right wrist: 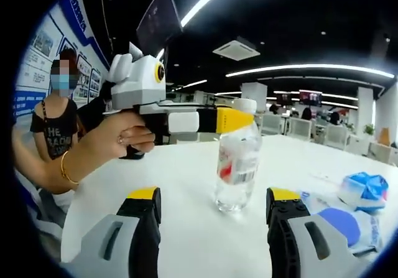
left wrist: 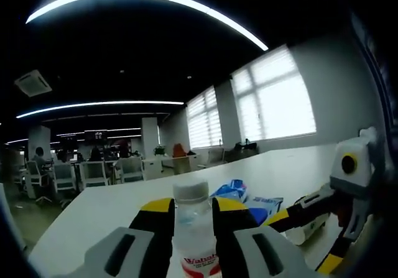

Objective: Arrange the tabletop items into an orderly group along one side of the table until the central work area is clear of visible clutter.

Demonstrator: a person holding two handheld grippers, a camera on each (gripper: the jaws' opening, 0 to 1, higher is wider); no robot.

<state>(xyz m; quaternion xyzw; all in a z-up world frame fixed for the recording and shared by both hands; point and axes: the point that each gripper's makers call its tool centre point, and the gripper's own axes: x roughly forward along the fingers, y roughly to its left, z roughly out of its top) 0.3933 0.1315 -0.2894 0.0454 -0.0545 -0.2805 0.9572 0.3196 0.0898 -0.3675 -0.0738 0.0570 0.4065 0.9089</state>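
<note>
We see the clear plastic water bottle with a white cap and red label (right wrist: 237, 157) standing upright on the white worktop (right wrist: 186, 185) at the centre of the right gripper view, its long axis vertical. The left tool (right wrist: 239, 120) reaches in from the left of that frame, held by a person's hand (right wrist: 118, 138), and its yellow-tipped jaws sit closed around the bottle's neck just under the cap; in the left gripper view the same bottle (left wrist: 194, 228) rises between those jaws at lower centre. The right tool (right wrist: 214, 213) is spread wide and holds nothing, the bottle just ahead between its open jaws. We judge the left tool the one to carry it. Blue and white packets (right wrist: 364, 188) lie at the right edge, well apart from the bottle.
</note>
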